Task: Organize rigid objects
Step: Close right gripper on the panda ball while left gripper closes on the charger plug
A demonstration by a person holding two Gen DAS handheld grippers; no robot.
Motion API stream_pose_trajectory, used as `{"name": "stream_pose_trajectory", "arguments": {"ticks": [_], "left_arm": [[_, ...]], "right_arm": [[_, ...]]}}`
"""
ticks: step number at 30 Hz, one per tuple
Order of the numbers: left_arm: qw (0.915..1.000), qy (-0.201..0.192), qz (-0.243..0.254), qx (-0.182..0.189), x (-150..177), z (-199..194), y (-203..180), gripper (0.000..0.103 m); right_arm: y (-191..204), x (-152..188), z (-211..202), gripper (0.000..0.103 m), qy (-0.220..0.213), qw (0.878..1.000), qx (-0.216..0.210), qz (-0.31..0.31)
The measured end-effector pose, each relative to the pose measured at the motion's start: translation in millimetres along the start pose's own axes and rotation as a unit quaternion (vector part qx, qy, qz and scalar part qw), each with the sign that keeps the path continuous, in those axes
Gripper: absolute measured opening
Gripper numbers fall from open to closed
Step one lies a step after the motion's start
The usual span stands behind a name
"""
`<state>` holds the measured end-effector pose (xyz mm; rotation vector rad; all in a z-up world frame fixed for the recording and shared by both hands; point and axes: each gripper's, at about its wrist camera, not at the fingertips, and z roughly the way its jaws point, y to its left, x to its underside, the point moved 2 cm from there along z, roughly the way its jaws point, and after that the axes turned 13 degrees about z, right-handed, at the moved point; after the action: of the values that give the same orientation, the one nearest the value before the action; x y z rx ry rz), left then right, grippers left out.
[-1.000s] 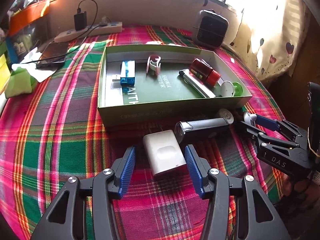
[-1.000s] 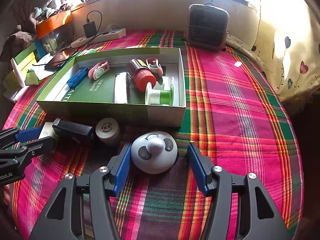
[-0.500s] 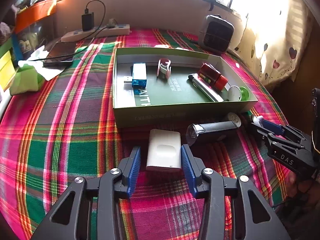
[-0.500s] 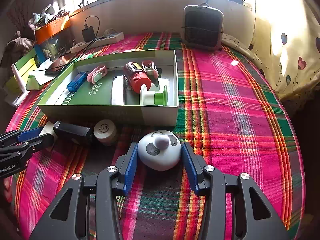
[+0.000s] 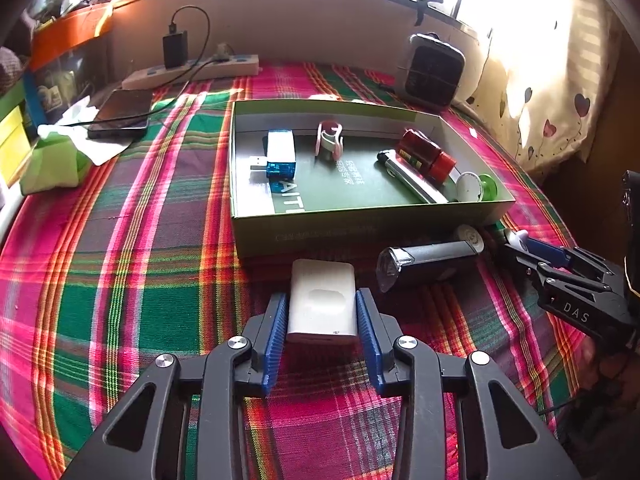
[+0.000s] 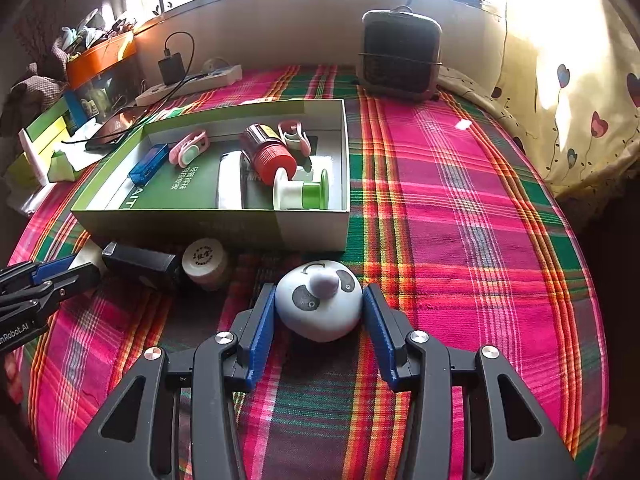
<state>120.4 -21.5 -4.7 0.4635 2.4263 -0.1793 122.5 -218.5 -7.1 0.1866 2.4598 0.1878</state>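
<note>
On the plaid-clothed desk [image 5: 120,272], at the nine o'clock side of the scene, the left gripper [image 5: 322,320] is set around a white rounded case [image 5: 323,300]; its jaws have just been closing and now stand narrowed, with the blue ribbed pads laid against the case's two long sides, so the case is judged to be gripped. The case appears smooth, hard plastic with softened corners, probably light but slippery, and is best held across its flat flanks as is done here. Toward three o'clock from it lie a dark cylindrical torch [image 5: 428,258] and a small round cream tin [image 6: 205,262], both untouched, just in front of the shallow green cardboard box [image 5: 360,228], which sits at twelve o'clock and already holds a blue USB stick, pink clips, a red-capped bottle, a silver pen-like tube and a white-and-green spool. Further toward three o'clock, the right gripper [image 6: 319,312] is held partly closed on a panda-faced dome [image 6: 320,300]. The dome looks glossy, stiff and rounded, so slipping upward out of the pads is a risk; a hold low on its widest girth is judged safest.
</note>
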Motion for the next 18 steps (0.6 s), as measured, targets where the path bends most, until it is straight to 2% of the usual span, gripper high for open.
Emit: {"name": "stream_pose_trajectory", "arguments": {"ticks": [18], "left_arm": [[1.0000,-0.006,-0.001,0.000,4.0,-7.5,-1.8,0.033]], "right_arm": [[-0.4,2.4,-7.4,0.045,-0.010,1.000,-0.001,0.007]]}}
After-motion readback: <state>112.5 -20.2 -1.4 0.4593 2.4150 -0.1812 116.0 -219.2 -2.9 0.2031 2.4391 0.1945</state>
